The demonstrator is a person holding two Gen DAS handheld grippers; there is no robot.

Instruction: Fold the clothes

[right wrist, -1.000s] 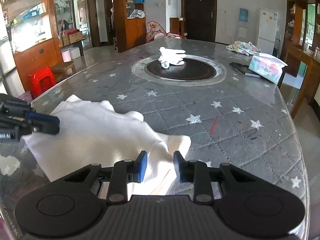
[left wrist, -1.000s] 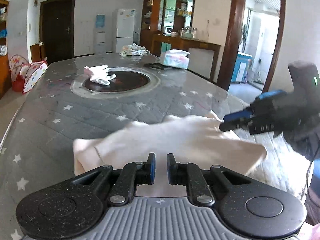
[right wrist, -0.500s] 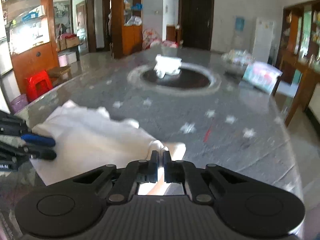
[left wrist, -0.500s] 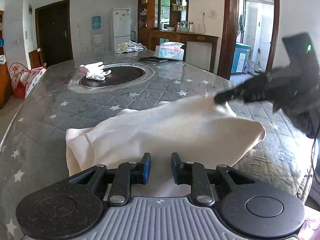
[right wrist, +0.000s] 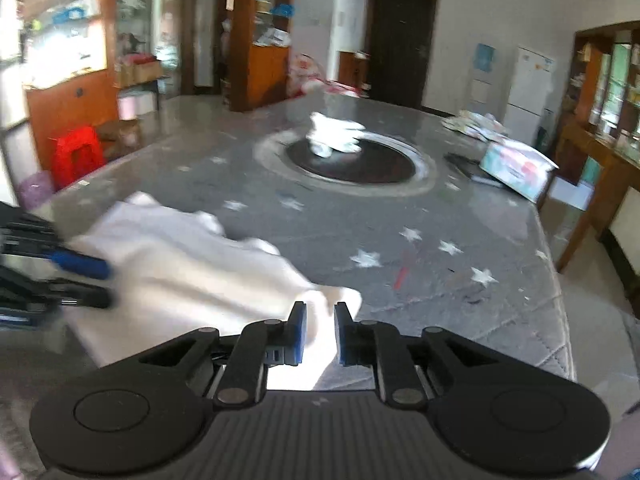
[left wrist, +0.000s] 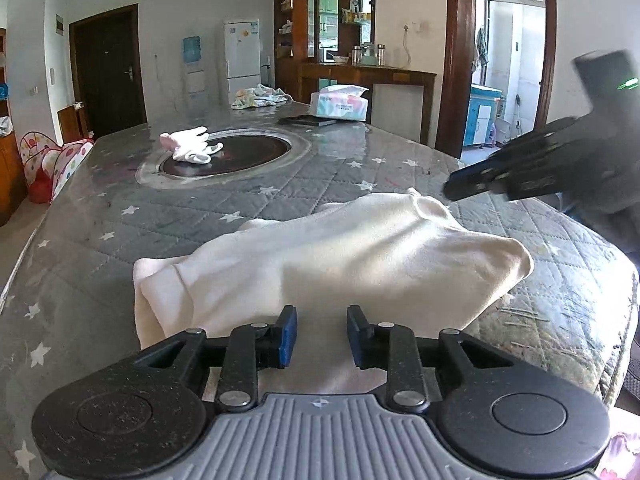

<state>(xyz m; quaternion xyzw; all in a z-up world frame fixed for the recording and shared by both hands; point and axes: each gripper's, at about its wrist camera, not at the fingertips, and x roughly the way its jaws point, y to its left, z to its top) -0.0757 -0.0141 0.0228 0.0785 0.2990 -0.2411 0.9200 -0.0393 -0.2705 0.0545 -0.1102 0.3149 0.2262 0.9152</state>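
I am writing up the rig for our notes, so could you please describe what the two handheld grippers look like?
Both match. The left gripper and right gripper each have speckled matte black linkage arms with silver pivot pins, round black discs at both sides, a ribbed grey centre body and blue pads on the fingertips. Seen from the left wrist view, the right gripper's dark body carries a small green light.

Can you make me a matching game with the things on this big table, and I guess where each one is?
Things:
1. cream garment
2. white gloves
3. tissue pack
4. left tool

Places:
A. on the dark round plate in the middle
B. at the far edge of the table
C. spread on the near end
D. open, just above the cloth

Pairs: 1-C, 2-A, 3-B, 4-D
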